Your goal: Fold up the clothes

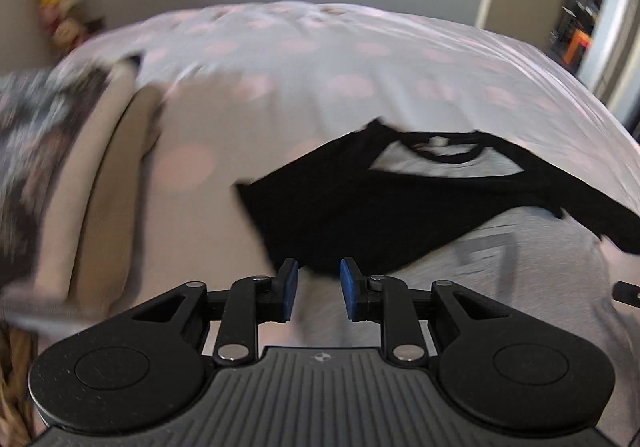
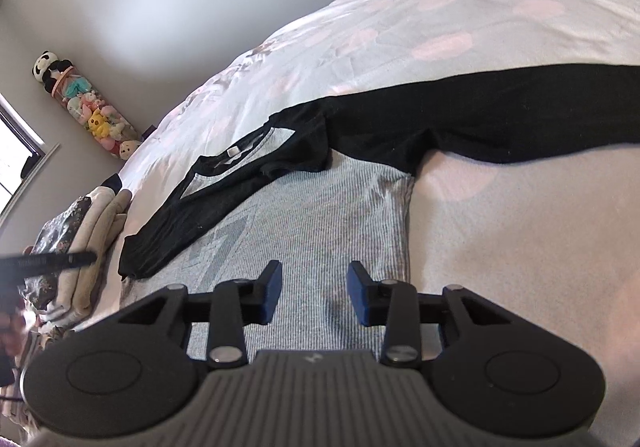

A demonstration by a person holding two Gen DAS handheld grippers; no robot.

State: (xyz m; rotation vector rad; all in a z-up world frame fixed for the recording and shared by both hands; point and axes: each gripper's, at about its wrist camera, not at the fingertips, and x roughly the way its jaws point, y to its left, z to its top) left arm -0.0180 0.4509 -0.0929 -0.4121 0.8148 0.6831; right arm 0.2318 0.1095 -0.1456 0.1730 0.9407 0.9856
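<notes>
A grey striped shirt with black sleeves lies flat on the bed. One black sleeve is folded over the shirt's left side. The other sleeve stretches out to the right. My right gripper hovers over the grey body, open, with nothing between its fingers. In the blurred left wrist view, my left gripper is open by a narrow gap. It sits just short of the folded black sleeve's near edge, and no cloth is pinched. The grey body shows to its right.
The bed has a white duvet with pink dots. A stack of folded clothes lies at the bed's left side, also visible in the left wrist view. A tube of plush toys stands by the wall. A doorway opens at the right.
</notes>
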